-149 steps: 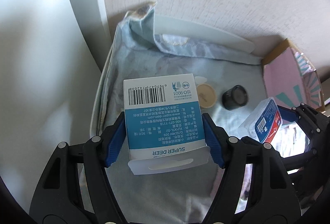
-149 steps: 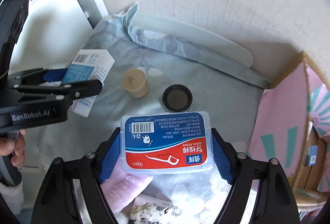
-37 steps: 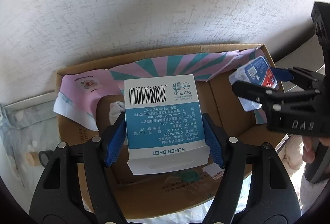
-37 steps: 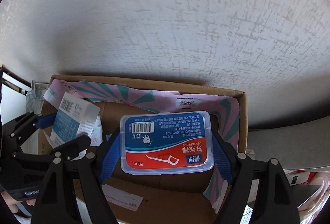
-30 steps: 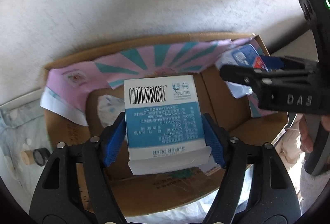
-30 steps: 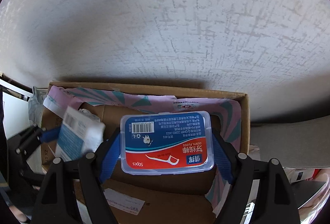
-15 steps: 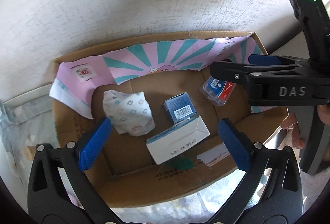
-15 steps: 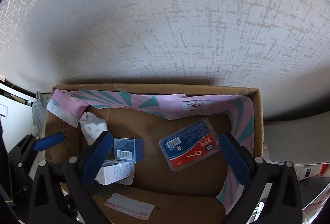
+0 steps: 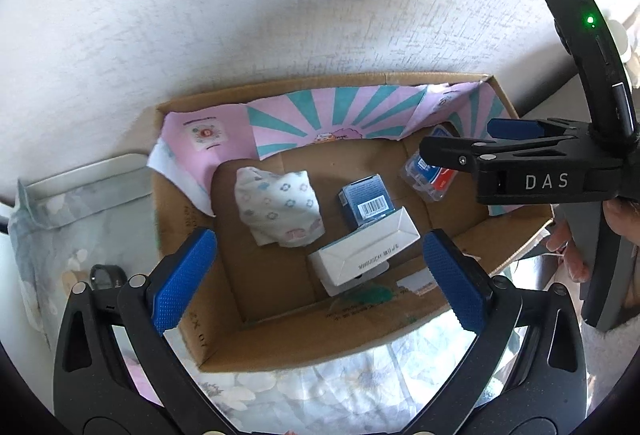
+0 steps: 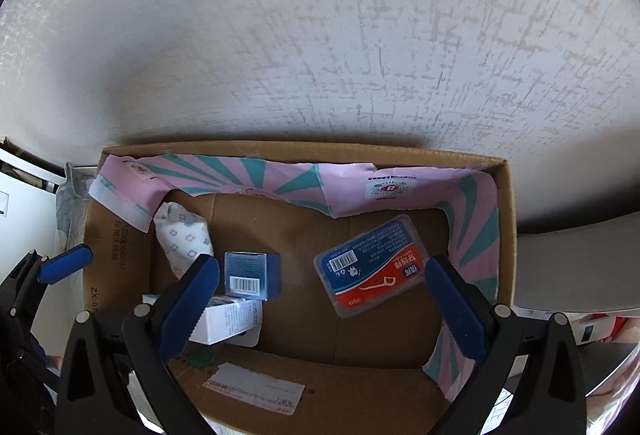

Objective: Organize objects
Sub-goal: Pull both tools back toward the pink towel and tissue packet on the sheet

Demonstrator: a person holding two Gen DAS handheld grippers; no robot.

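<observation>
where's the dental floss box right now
The dental floss box lies flat on the floor of the cardboard box, right side in the right wrist view, apart from the small blue carton.

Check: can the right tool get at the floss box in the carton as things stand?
Probably yes. The right tool hangs open over the carton, and the floss box lies flat on the carton floor, label up, apart from the other items, with nothing on top. The lying-flat pose may make the grip awkward.

bright daylight, perhaps overexposed; warped edges
</observation>
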